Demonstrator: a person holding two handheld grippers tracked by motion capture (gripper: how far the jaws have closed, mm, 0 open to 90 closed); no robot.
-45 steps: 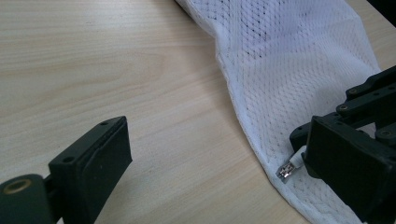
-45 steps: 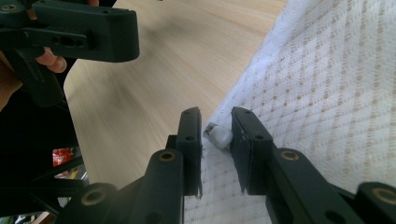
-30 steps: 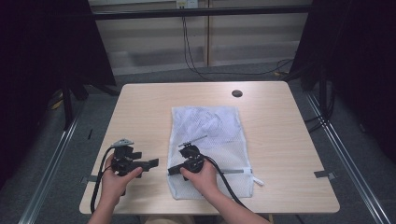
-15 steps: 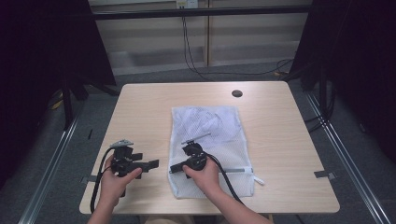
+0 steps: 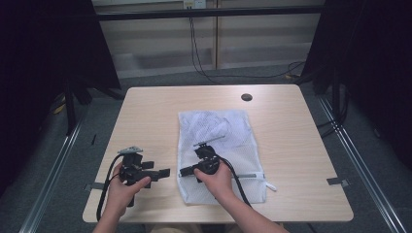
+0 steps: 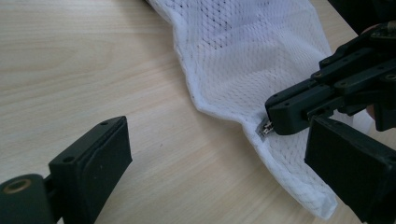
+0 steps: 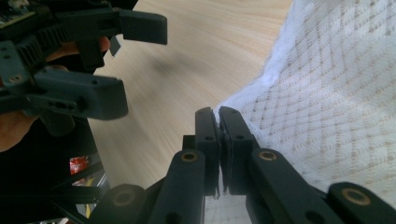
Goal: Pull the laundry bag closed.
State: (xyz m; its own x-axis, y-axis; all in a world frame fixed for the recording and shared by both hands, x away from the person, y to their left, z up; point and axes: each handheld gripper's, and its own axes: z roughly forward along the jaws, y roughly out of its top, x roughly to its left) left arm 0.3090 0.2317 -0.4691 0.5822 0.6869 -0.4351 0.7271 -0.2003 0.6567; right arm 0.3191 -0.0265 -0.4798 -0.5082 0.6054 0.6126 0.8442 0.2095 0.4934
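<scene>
Nearest the person, at the table's (image 5: 145, 111) front edge, the left gripper (image 5: 163, 172) hovers over bare wood with its jaws spread wide and nothing between them, just beside the left edge of the white mesh bag (image 5: 218, 131). The right gripper (image 5: 183, 171) has its jaws pressed together on the small metal zipper pull (image 6: 265, 128) at the bag's near left edge; any marking on the pull is too small to read. Farther off, the bag lies flat mid-table, and a dark round grommet (image 5: 246, 97) sits near the far edge.
</scene>
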